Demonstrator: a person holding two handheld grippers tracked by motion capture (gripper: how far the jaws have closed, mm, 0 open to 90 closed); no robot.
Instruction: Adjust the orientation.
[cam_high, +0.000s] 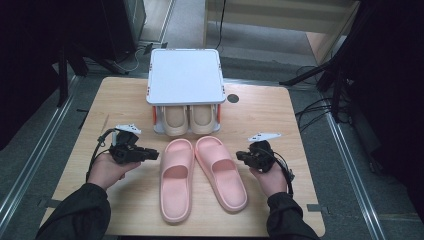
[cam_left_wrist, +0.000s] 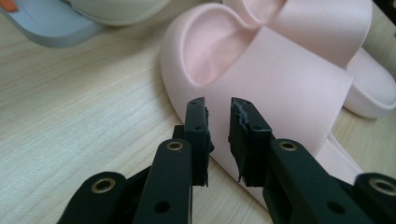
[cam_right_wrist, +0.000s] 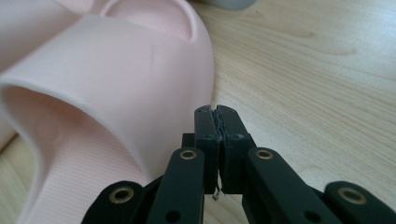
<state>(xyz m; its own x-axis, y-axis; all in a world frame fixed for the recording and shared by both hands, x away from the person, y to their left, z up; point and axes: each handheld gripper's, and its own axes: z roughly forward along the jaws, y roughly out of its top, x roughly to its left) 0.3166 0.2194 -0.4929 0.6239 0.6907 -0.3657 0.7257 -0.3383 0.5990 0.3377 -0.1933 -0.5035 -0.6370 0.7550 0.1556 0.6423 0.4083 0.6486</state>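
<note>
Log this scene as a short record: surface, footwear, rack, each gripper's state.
surface: wooden table
footwear: pink slippers, side by side, toes toward the rack
rack: white-topped shoe rack, beige slippers under it
left gripper: jaws slightly apart, nothing between, beside left pink slipper
right gripper: shut, empty, beside right pink slipper

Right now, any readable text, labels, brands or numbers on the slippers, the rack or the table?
None readable.
Pink slippers: plain, no logo or size mark visible.
Beige slippers: no marking visible.
White rack: blank top.
Wooden table: no labels.
</note>
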